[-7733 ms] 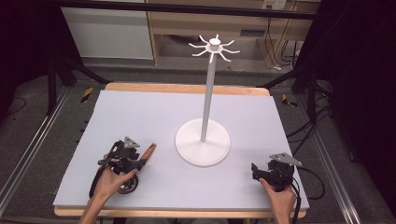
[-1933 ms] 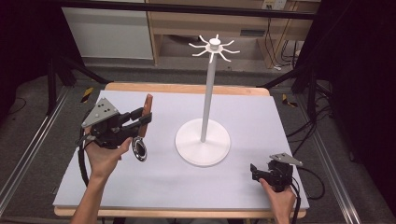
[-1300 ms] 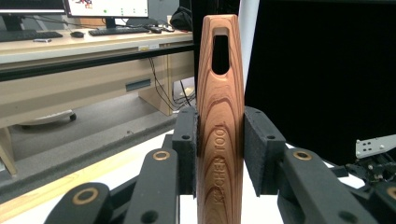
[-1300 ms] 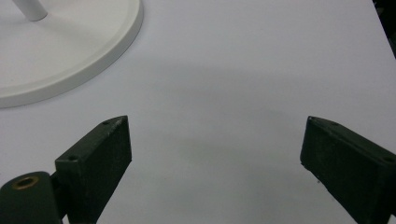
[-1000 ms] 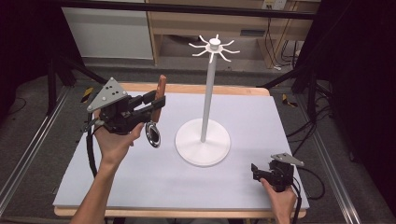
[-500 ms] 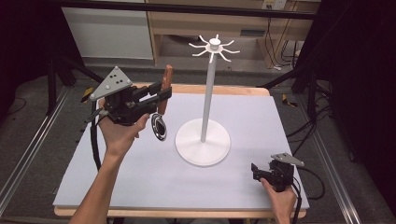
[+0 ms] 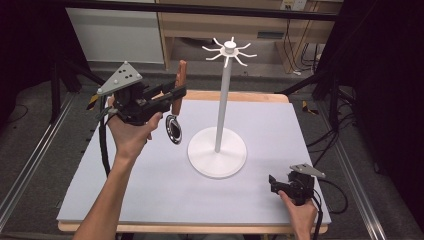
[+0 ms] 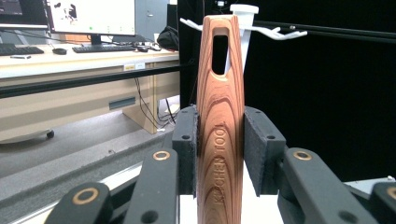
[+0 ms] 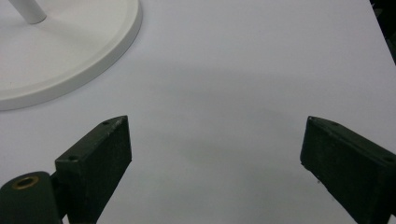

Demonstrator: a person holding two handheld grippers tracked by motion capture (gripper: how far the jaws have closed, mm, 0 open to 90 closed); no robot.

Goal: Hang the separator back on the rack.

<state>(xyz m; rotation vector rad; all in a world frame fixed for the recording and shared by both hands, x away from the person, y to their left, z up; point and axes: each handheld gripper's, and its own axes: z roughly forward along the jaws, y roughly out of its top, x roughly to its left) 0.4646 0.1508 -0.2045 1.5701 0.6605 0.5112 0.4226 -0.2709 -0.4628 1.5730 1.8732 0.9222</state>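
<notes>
Left gripper (image 7: 172,97): raised above the table's left-rear part, jaws level, pointing toward the rack pole. Jaws clamped on the wooden handle; pads press both flat sides, per left gripper view.
Kitchen tool (image 7: 178,102): wooden handle w/ metal head. Held upright, approx. vertical.
Handle (image 8: 220,116): sticks up past the jaws; slotted hang-hole at top end, above the pads. "KITCHEN TOOL" stamped along the grain, running down between the pads.
Metal head (image 7: 174,128): hangs below the left gripper's jaws, clear of the table surface. Exact tool type: cannot tell.
Hanging rack (image 7: 223,100): white, round base, thin pole, ring of hooks on top. Stands ahead of the left gripper's jaws, apart from the tool. In left gripper view, hooks (image 8: 278,32) appear behind the handle top, farther off.
Rack base (image 9: 65,42): ahead-left of the right gripper's jaws, not touching.
Right gripper (image 7: 278,183): low at the table's near-right corner, on or just above the surface. Jaws spread wide, nothing between them; bare table under the gap.
Table (image 7: 280,125): pale grey-lilac top, wood edge. Under both grippers.
Left hand (image 7: 131,132): wraps the left gripper body from below.
Right hand (image 7: 300,212): behind the right gripper, at the table's near edge.
</notes>
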